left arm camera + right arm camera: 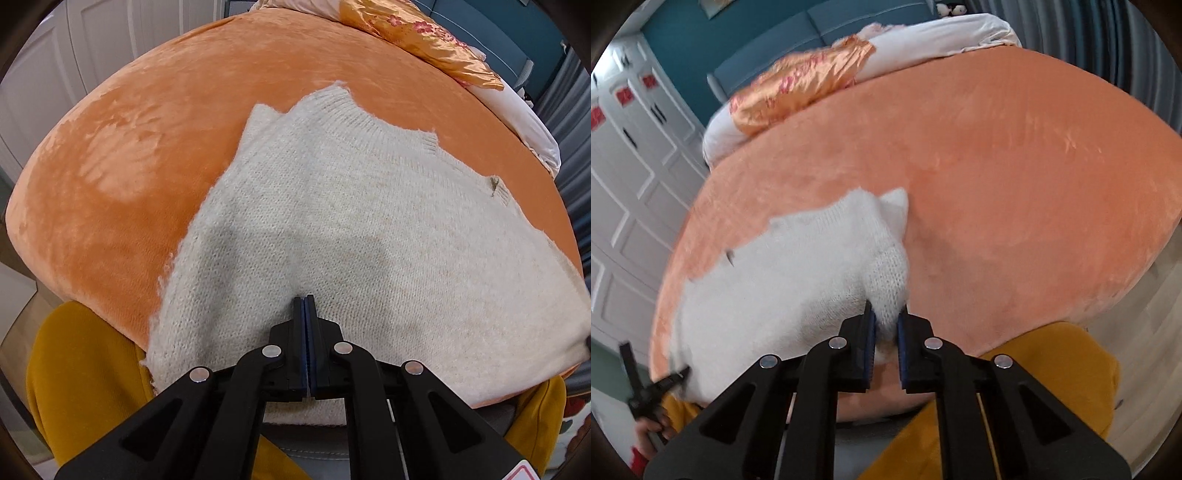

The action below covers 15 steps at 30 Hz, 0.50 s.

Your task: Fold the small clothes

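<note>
**A:** What did the two views show?

**B:** A cream sweater lay spread on an orange bed, its ribbed neck towards the far side and its near hem hanging over the bed's front edge. The left gripper pointed down at the knit near that hem, its fingers pressed together; whether any fabric was caught between them, I couldn't tell. The right gripper had a bunched fold of the sweater's edge between its fingers, narrow, pinching the wool.

**B:** The person's yellow trousers showed below the bed in both views.

**A:** What could have gone wrong?

**B:** In my judgement, the right grip held only a small tuft of fuzzy knit, so a quick pull could have let it slip out and the fold would have dropped crooked. If the left gripper wasn't really anchoring the cloth, the whole sweater might have slid across the plush cover instead of folding. The overhanging hem could also have dragged it off the edge.
</note>
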Tool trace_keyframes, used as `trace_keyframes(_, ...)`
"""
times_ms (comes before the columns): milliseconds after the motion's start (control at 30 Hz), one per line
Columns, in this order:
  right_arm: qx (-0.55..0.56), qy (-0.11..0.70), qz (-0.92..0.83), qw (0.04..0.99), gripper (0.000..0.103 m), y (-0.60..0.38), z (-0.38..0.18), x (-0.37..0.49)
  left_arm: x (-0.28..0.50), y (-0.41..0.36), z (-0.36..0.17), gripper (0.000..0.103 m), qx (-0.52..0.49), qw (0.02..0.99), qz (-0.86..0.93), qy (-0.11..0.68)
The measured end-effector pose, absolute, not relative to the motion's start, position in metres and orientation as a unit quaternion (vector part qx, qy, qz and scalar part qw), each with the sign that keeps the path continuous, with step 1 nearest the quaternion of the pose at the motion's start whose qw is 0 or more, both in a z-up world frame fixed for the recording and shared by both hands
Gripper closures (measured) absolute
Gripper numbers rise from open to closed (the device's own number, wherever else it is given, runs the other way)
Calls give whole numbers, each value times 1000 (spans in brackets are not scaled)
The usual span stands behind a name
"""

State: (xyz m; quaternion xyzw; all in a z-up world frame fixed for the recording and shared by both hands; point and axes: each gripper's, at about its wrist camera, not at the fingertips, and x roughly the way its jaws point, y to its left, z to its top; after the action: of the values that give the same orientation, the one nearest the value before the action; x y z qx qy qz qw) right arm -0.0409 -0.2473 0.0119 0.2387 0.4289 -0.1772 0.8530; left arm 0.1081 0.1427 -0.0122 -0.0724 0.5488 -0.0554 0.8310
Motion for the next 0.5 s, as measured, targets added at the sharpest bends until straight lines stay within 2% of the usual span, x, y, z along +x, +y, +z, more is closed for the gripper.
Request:
trace_keyframes(100,227,511,-200,805,95,-253,-41,-35,108,145,-13,96,-77,831,-57,549)
trace_keyframes(167,228,527,-199,794,94,-253,-54,-30,108,146,-14,96,-78,830,-60,549)
trace_keyframes(333,188,506,-192,820,84,-246,-15,-14,110,148,-12,96,-84,828,-61,552)
trace_keyframes(400,196,484,-194,830,74,-252,-1,-12,110,149,-8,96,-94,825,-65,553)
trace_keyframes(500,211,465,-182,840,68,-267,12,1,111,150,8,85,-118,827,-75,544)
